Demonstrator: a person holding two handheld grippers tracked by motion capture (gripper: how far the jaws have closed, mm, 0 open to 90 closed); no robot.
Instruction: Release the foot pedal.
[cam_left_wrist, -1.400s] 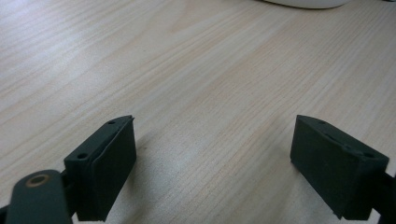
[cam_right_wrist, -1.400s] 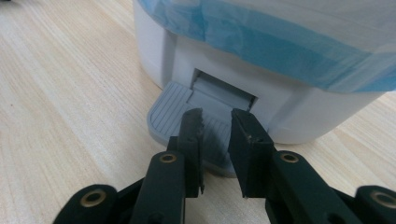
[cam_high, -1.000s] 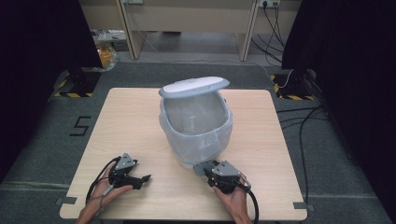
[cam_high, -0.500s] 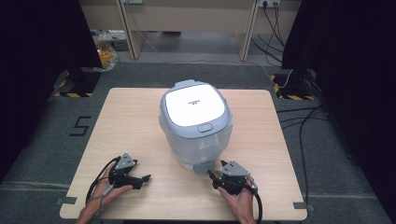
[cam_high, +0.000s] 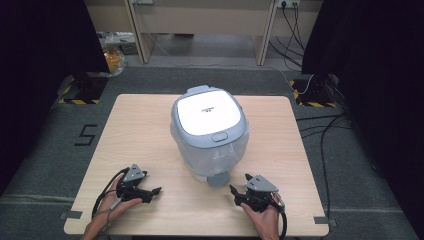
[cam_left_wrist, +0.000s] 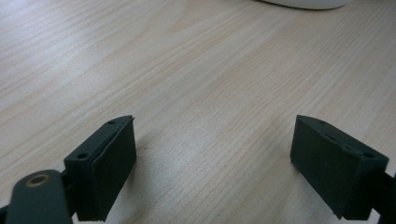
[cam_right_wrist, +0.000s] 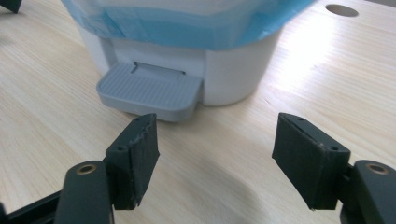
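A white pedal bin (cam_high: 210, 145) lined with a blue bag (cam_right_wrist: 187, 23) stands mid-table with its grey lid (cam_high: 207, 112) down flat. Its grey foot pedal (cam_high: 219, 178) (cam_right_wrist: 149, 88) sticks out at the base toward me. My right gripper (cam_high: 234, 196) (cam_right_wrist: 217, 158) lies just right of and short of the pedal. Its jaws have just been opening and are open, with bare wood between them. My left gripper (cam_high: 153, 195) (cam_left_wrist: 212, 163) rests on the table at the front left, open and holding nothing, well left of the bin.
The bin sits on a light wooden table (cam_high: 140, 135) with a small round hole (cam_right_wrist: 342, 10) near its right side. Bare wood lies left and right of the bin. Cables (cam_high: 320, 125) and a yellow bag (cam_high: 114, 57) are on the floor beyond the table.
The bin's lid was raised a second ago and now lies flat. My right gripper has drawn back to the right, off the pedal, and its jaws have widened. The left gripper stayed put.
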